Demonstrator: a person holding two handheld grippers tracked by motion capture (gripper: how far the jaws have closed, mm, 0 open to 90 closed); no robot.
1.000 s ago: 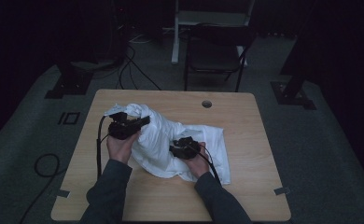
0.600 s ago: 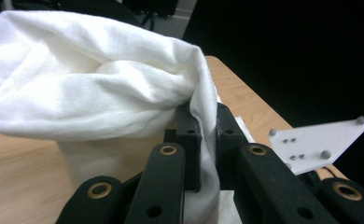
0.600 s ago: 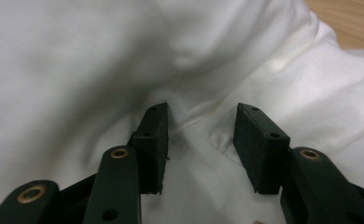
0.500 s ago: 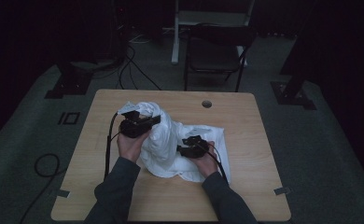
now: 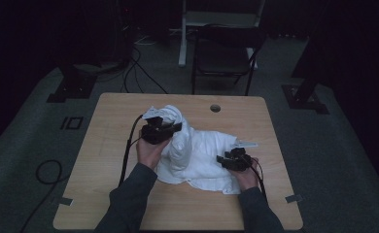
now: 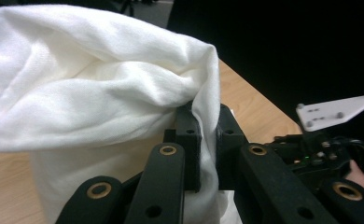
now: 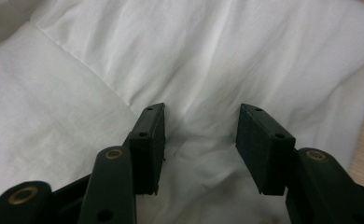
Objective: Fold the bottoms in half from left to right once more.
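Note:
A white cloth [image 5: 199, 155] lies crumpled on the wooden table [image 5: 105, 160], with one part pulled up into a peak. My left gripper [image 5: 170, 130] is shut on a fold of that raised part; in the left gripper view the fabric [image 6: 101, 93] drapes over the pinching jaws of the left gripper [image 6: 207, 116]. My right gripper [image 5: 233, 159] rests low on the cloth's right side. Its jaws have just been opening. In the right gripper view the right gripper [image 7: 201, 126] is open, and flat cloth [image 7: 217, 56] lies under the gap, unpinched.
A round hole [image 5: 215, 108] is in the table near its far edge. A dark chair [image 5: 226, 53] stands behind the table, and cables [image 5: 46, 172] trail on the floor at the left. The right gripper's pale plate [image 6: 339, 109] appears in the left gripper view.
Both hands have shifted to the right. The left gripper carried the raised cloth fold with it. The right gripper slid toward the cloth's right edge.

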